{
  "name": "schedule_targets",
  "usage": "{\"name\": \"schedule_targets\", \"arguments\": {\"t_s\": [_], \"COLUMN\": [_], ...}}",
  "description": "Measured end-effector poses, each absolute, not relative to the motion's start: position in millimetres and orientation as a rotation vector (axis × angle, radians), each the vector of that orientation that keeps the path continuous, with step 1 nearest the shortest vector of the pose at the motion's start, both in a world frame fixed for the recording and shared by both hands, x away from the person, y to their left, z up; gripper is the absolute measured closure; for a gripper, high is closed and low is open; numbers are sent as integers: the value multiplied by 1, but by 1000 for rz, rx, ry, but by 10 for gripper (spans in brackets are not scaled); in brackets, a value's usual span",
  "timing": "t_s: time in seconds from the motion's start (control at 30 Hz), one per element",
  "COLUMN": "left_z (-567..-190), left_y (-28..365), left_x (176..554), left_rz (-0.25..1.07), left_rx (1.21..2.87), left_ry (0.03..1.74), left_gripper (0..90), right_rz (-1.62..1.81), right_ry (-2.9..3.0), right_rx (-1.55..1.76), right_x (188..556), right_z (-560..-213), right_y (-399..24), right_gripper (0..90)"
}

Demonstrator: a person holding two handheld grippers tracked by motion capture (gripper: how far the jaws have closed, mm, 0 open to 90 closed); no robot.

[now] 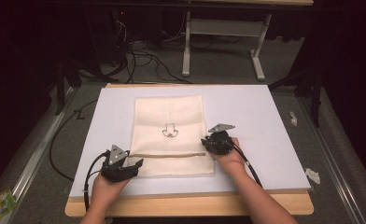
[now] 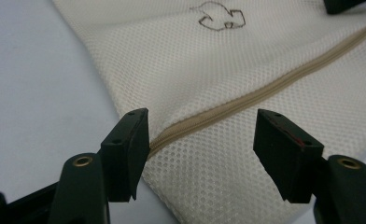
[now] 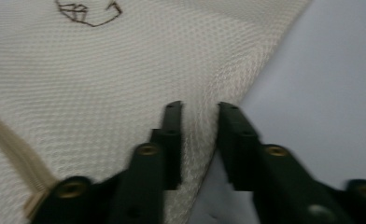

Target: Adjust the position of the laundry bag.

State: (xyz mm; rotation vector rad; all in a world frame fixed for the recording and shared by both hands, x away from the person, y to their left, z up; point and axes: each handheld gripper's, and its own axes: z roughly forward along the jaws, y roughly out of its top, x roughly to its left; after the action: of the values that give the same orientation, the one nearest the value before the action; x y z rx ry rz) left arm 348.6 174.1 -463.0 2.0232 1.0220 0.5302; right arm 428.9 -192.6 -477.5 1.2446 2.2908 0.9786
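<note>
A cream mesh laundry bag point(image 1: 169, 135) lies flat on a pale board point(image 1: 265, 135) that covers a wooden table point(image 1: 190, 205), as a person works at it with a hand-held tool in each hand. The left tool point(image 1: 135, 164) sits at the bag's near left corner, its jaws spread wide. In the left gripper view they straddle the end of the tan zipper point(image 2: 265, 91), one jaw over the bag's left edge and the other over the mesh; whether they touch the cloth cannot be told. Ahead of that tool, beyond the zipper line, a small dark outline drawing point(image 2: 218, 16) marks the fabric.

The right tool point(image 1: 204, 142) is at the bag's right edge, just beside the other end of the zipper. In the right gripper view its jaws point(image 3: 200, 140) stand narrow, with a strip of the bag's edge running up between them; the jaws have not fully met, and whether they pinch the mesh cannot be told. The zipper's end point(image 3: 17, 149) lies to that tool's left, the bare board to its right.

Past both tools, beyond the far edge of the table, cables point(image 1: 144, 58) trail across a grey floor beside a white stand point(image 1: 223, 42).
</note>
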Motion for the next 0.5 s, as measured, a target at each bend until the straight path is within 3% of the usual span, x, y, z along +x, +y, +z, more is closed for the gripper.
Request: {"name": "schedule_targets", "arguments": {"t_s": [0.2,0.5], "left_z": [-461,-459], "left_y": [169,165], "left_x": [347,346], "left_rz": [527,498], "left_rx": [2017,1978], "left_ry": [995,983], "left_gripper": [390,394], "right_rz": [942,888], "right_ry": [2287,2214], "right_rx": [1249,1331], "right_x": [421,396], "right_z": [-472,-466], "right_y": [-214,-294], "right_gripper": [875,865]}}
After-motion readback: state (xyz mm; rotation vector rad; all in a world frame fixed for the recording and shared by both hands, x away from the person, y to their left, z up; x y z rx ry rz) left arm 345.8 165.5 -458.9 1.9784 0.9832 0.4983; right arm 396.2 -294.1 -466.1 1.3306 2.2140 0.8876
